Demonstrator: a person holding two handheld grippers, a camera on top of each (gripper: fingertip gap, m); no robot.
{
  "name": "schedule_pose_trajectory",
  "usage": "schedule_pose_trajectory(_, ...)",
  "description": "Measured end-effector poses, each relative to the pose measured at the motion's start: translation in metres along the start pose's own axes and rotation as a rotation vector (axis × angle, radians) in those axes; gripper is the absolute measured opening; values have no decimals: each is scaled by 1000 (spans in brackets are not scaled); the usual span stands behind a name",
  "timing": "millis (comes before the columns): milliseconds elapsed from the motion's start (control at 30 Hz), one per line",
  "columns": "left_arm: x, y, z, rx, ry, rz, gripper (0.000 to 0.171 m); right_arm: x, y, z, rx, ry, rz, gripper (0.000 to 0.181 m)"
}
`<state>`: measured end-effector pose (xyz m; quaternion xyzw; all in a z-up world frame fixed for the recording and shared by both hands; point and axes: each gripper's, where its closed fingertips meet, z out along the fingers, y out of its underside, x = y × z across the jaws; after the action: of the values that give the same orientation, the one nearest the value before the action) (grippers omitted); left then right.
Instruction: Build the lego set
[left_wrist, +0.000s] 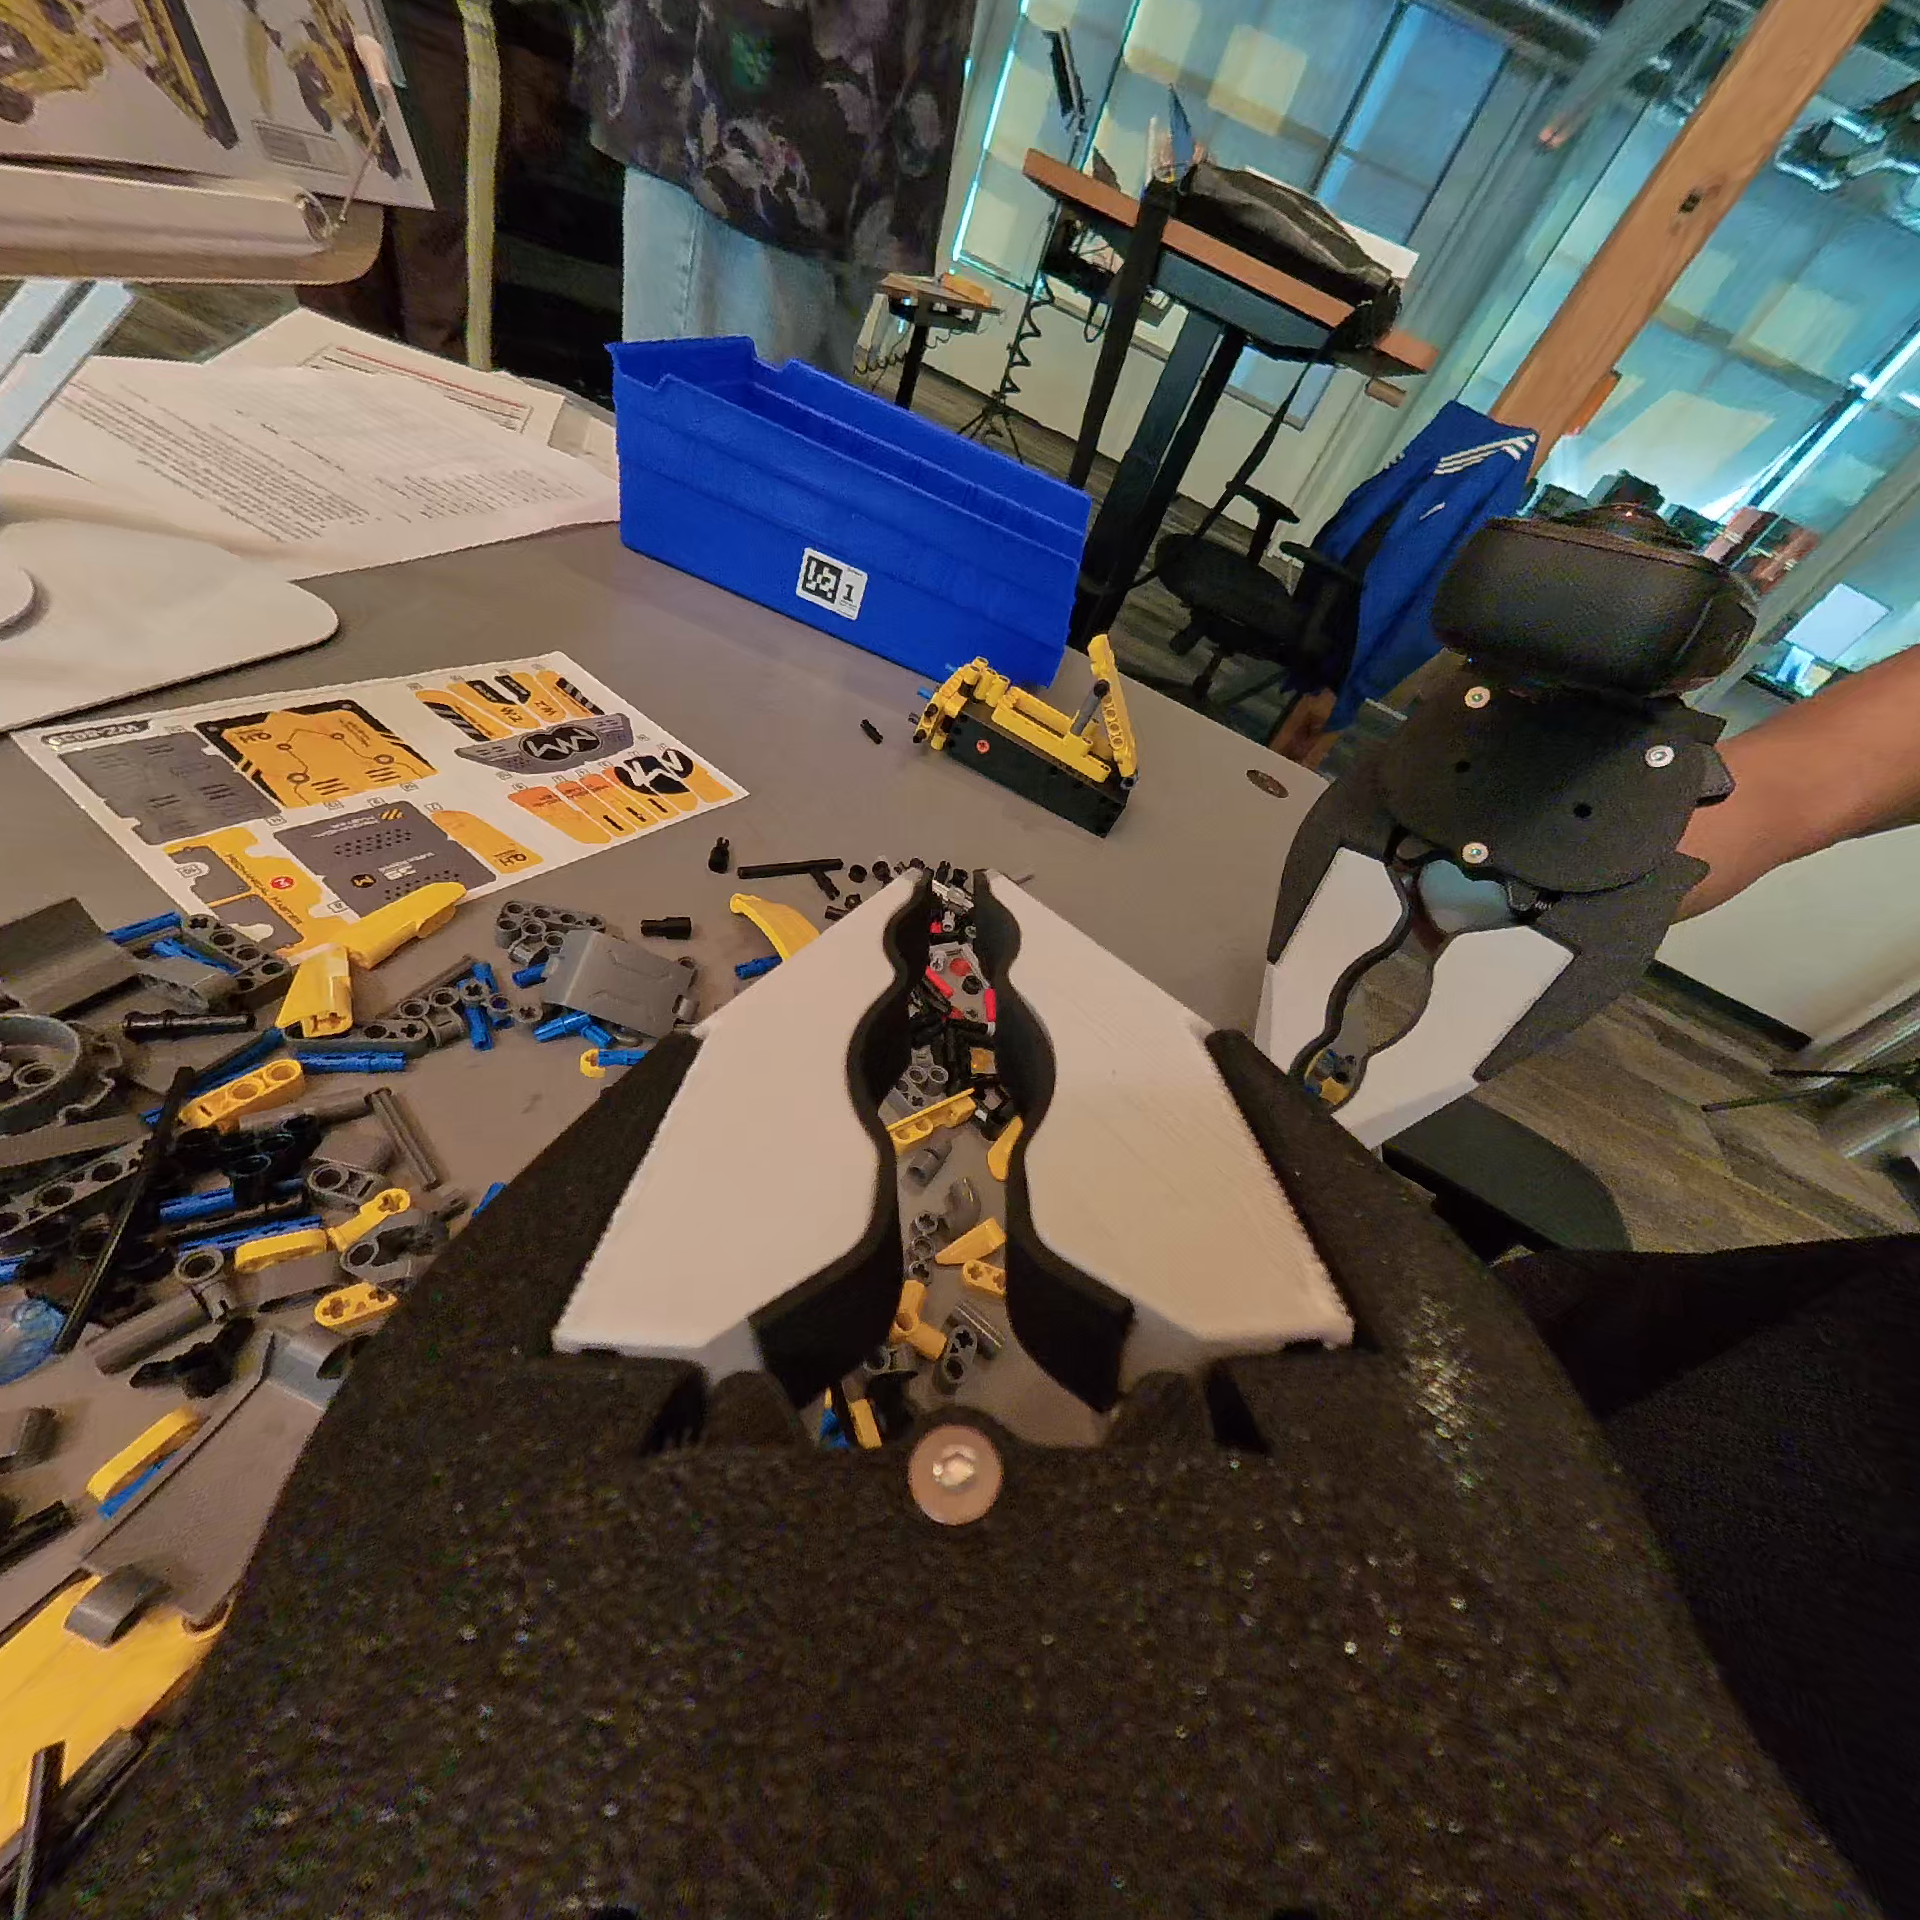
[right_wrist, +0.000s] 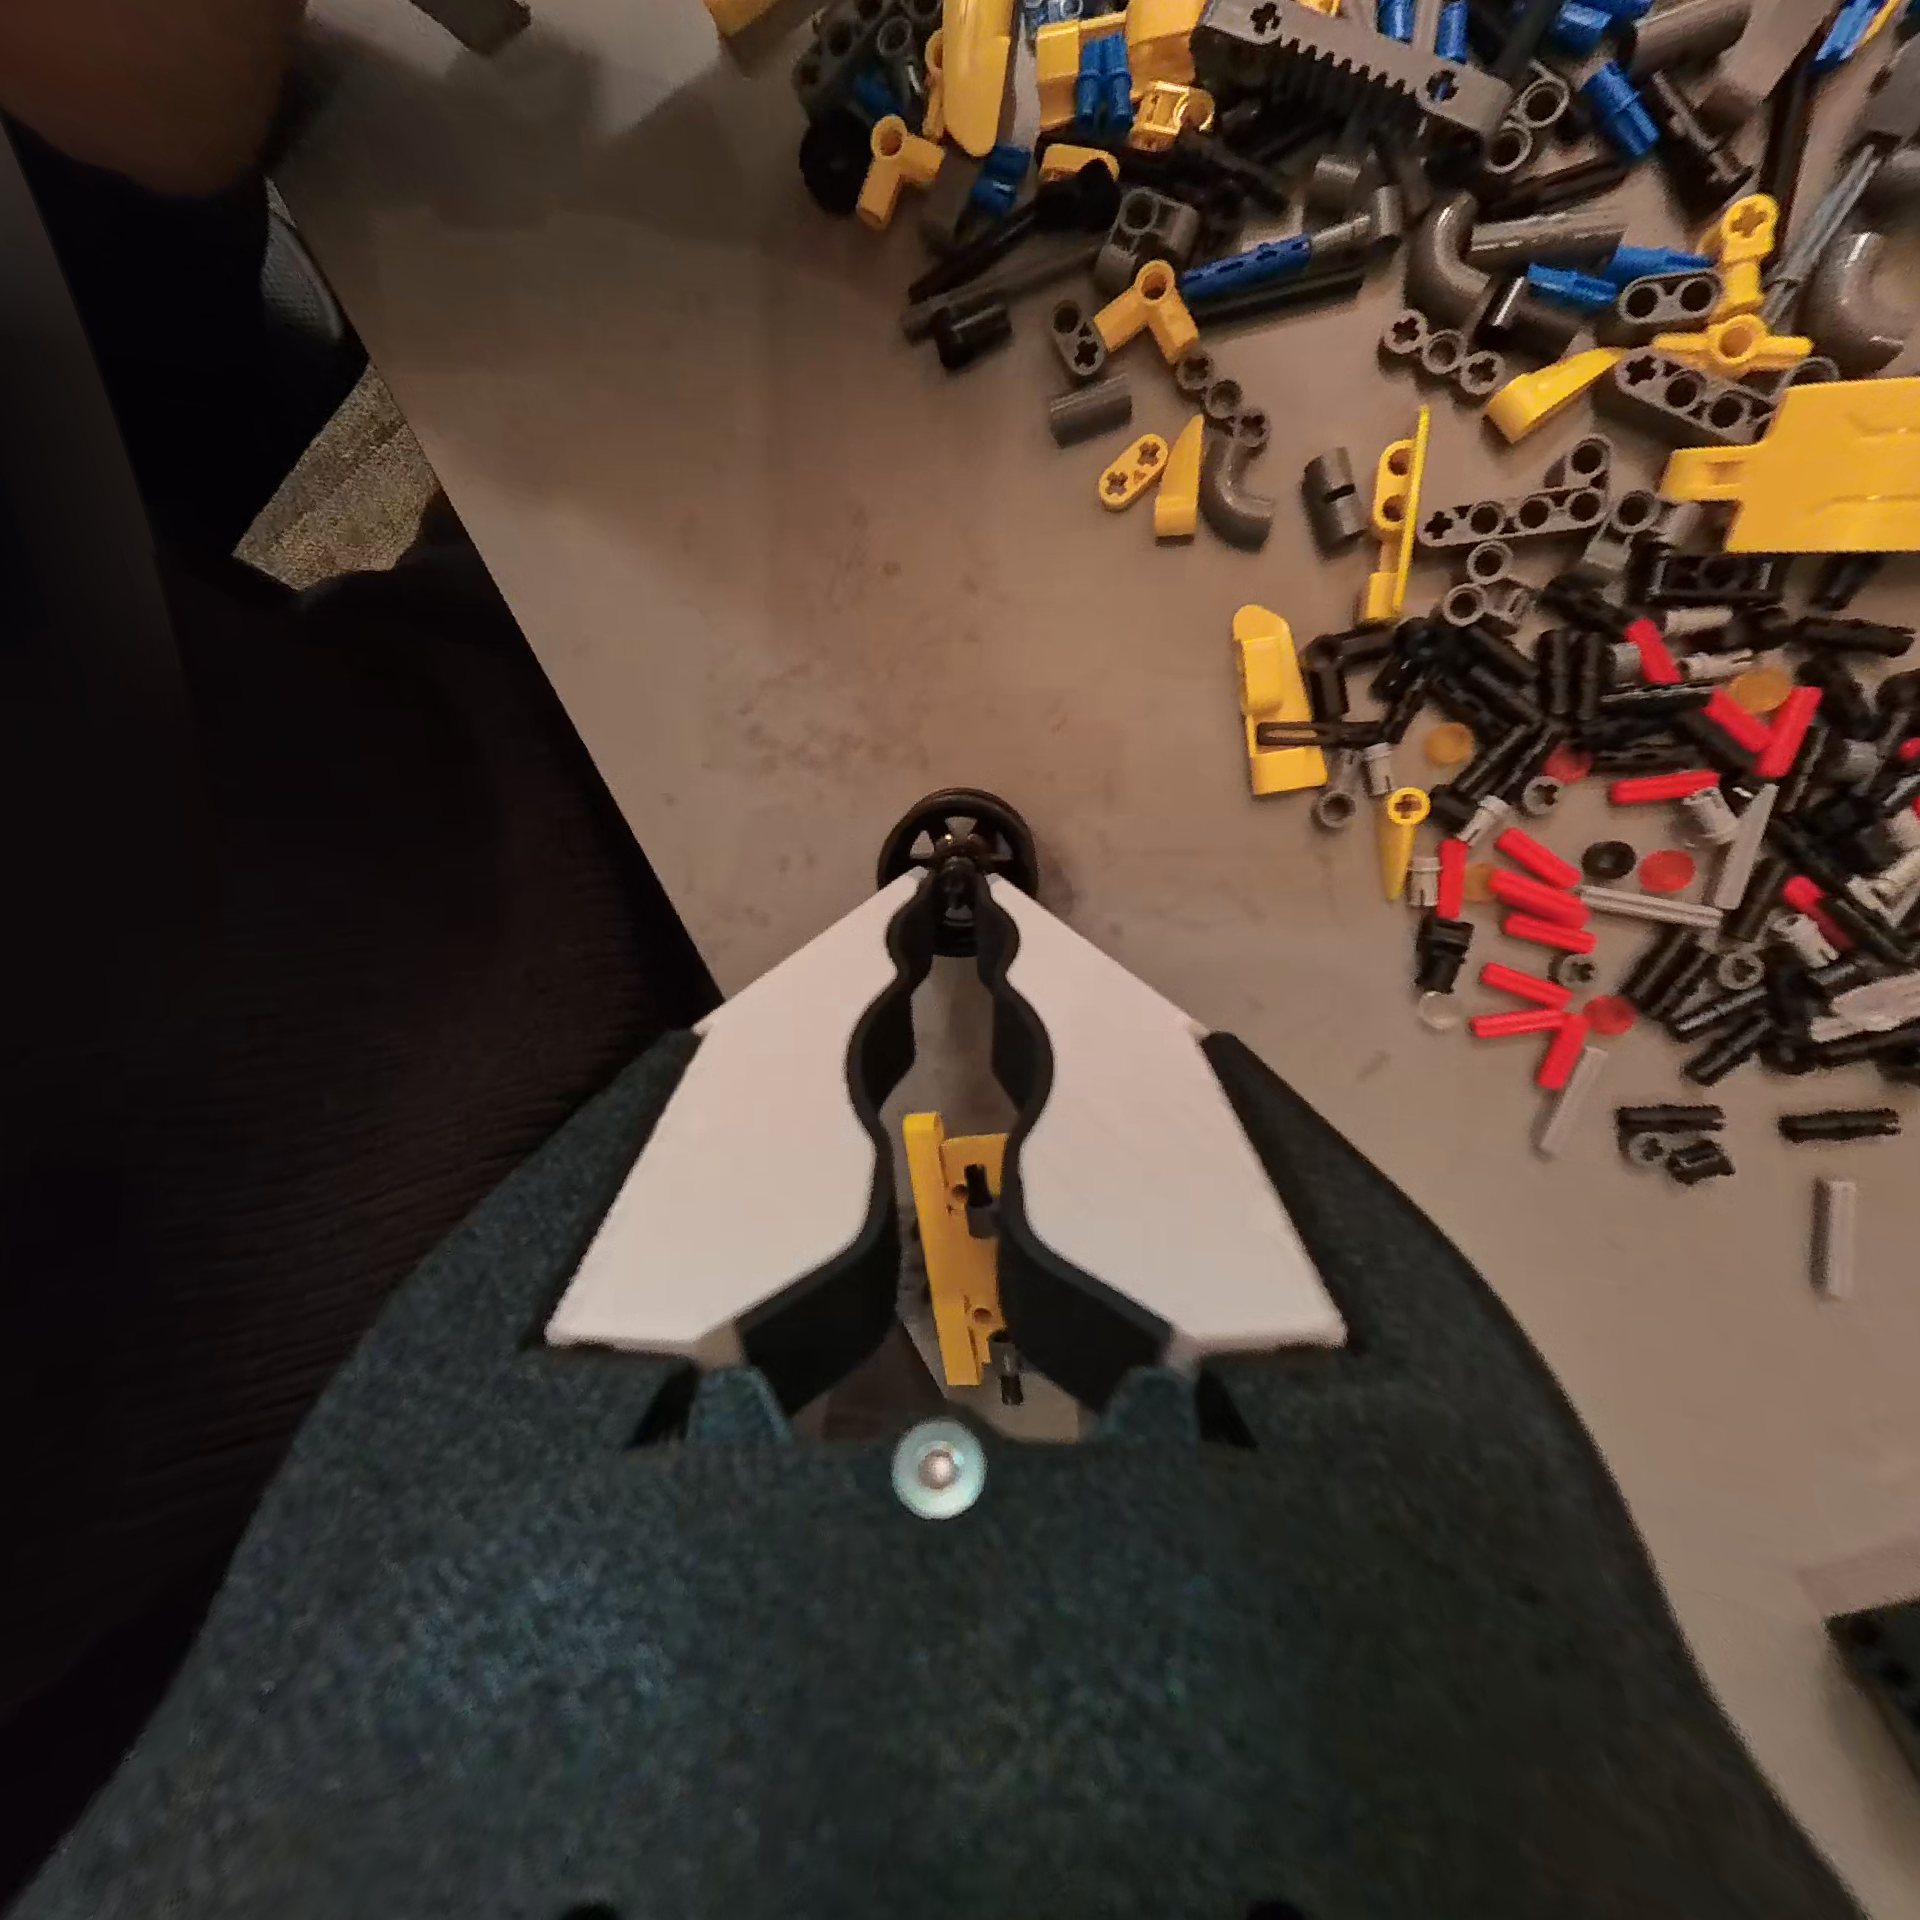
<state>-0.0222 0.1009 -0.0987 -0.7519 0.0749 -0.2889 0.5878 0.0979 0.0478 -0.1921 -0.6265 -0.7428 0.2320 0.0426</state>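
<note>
My right gripper is shut on the short black axle of a small black wheel, close to the grey table's left edge. A yellow beam with black pins shows through the gap between its fingers. The same gripper appears in the left wrist view, by the table's right edge. My left gripper hovers over a pile of black and red pins. Its jaws stand close with a narrow gap. Whether they pinch a small piece cannot be told.
Loose yellow, blue, grey and black parts cover the table's left side. A sticker sheet, a yellow-black sub-assembly and a blue bin lie farther back. A person's arm holds the right gripper. Pins lie to its right. The left gripper's tips are roughly 15 cm from the right gripper's.
</note>
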Motion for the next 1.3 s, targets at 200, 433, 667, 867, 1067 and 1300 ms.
schedule_pose_trajectory(200,-2,-2,-2,9,0,-8,7,3,-3,1,-3,17,21,7)
schedule_pose_trajectory(433,0,-5,-4,21,8,-7,7,5,1,4,-8,28,74,7)
schedule_pose_trajectory(667,-2,-6,-5,23,-2,-8,7,5,-1,5,-26,49,68,7)
schedule_pose_trajectory(867,-2,-6,-5,22,-2,-7,7,-3,-2,7,-79,76,-112,7)
schedule_pose_trajectory(1067,-2,-6,-6,23,0,-7,7,-17,3,9,-136,-21,-294,7)
schedule_pose_trajectory(1300,-2,-7,-6,29,5,-12,7,-18,2,10,-175,-11,-322,7)
